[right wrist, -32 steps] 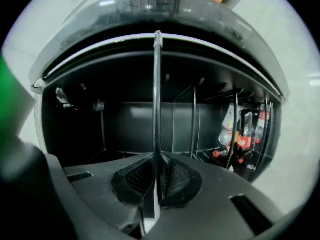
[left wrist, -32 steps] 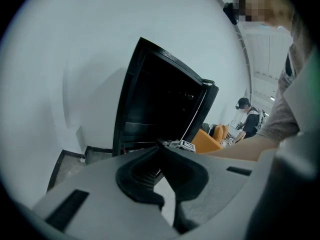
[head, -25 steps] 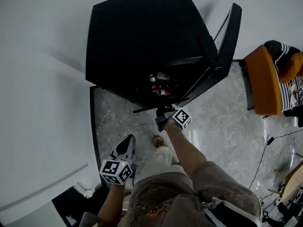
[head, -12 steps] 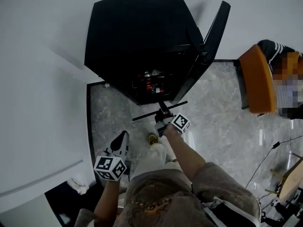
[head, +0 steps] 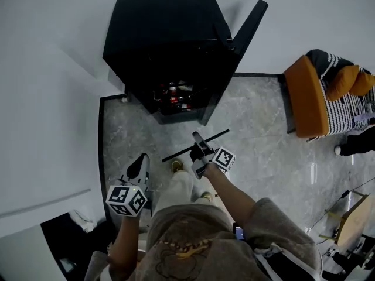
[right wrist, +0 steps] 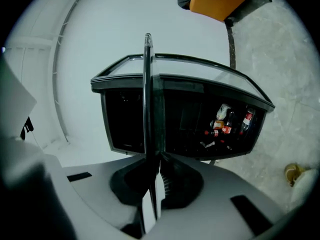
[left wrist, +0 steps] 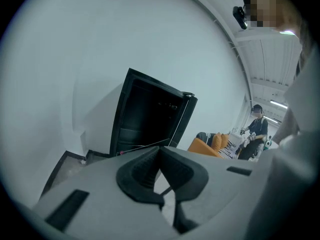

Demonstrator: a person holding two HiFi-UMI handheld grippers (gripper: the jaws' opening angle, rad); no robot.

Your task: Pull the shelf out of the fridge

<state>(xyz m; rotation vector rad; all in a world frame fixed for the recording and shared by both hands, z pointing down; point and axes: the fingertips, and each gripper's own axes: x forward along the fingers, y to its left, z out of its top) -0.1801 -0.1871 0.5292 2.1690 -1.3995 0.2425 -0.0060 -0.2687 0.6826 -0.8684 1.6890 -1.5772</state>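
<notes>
The shelf, now drawn clear of the fridge ahead, is clamped edge-on in the right hand-held gripper; removal is judged complete.

left hand-held gripper closed, right hand-held gripper clamped tight

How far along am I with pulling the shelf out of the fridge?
Done: the shelf is fully clear of the open fridge. In hand: the right gripper has its jaws clamped on the shelf's edge. Remaining: probably only setting it down somewhere.
</notes>
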